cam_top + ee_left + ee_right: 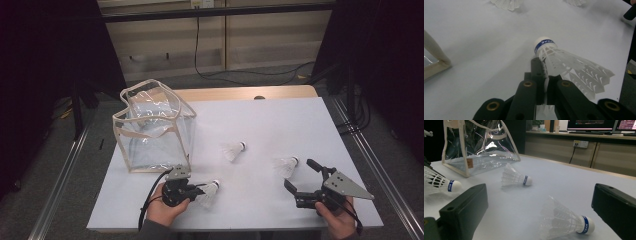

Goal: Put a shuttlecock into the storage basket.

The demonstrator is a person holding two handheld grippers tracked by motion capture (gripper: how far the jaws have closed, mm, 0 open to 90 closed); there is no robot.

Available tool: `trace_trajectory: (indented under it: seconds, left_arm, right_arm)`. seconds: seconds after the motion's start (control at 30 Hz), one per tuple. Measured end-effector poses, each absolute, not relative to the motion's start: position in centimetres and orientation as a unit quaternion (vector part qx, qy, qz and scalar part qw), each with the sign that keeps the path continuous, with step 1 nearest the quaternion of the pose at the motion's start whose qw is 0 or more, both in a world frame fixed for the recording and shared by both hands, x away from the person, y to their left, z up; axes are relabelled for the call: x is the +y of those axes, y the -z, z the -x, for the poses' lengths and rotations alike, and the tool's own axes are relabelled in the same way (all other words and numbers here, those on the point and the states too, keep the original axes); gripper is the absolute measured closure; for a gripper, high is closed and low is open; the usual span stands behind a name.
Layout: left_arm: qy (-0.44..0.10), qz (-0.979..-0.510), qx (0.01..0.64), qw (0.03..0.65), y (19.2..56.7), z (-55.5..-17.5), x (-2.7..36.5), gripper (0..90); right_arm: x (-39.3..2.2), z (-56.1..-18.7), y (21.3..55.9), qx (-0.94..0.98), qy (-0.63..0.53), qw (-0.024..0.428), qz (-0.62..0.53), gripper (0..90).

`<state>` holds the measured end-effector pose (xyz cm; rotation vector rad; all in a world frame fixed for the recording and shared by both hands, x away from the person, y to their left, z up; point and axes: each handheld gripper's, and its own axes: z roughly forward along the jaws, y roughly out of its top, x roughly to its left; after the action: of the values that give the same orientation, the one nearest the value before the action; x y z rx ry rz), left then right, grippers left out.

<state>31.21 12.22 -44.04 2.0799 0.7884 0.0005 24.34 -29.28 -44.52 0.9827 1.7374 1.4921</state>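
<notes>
Left gripper (196, 190) clamped on the skirt of a white plastic shuttlecock with a blue-banded cork tip (564, 67), low over the white table (280, 125) near the clear vinyl tote bag (152, 127); thin-edge grip may twist loose on lifting; right gripper (301, 175) wide open, empty.

Clear plastic bag (155, 127) w/ beige trim stands upright at table's (280, 120) left rear; monitors (590, 124) and wall socket (580, 144) in bkgd.
</notes>
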Motion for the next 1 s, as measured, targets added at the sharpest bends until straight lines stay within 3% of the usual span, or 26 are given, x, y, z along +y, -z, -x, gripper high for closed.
trace_trajectory:
  seconds: [1.0]
  left_arm:
    - [0.039,-0.833,0.32,0.45,39.2,-32.3,12.6,89.7]
  right_arm:
    - [-29.0,-24.6,44.5,0.661,-0.571,0.316,-0.37,0.5]
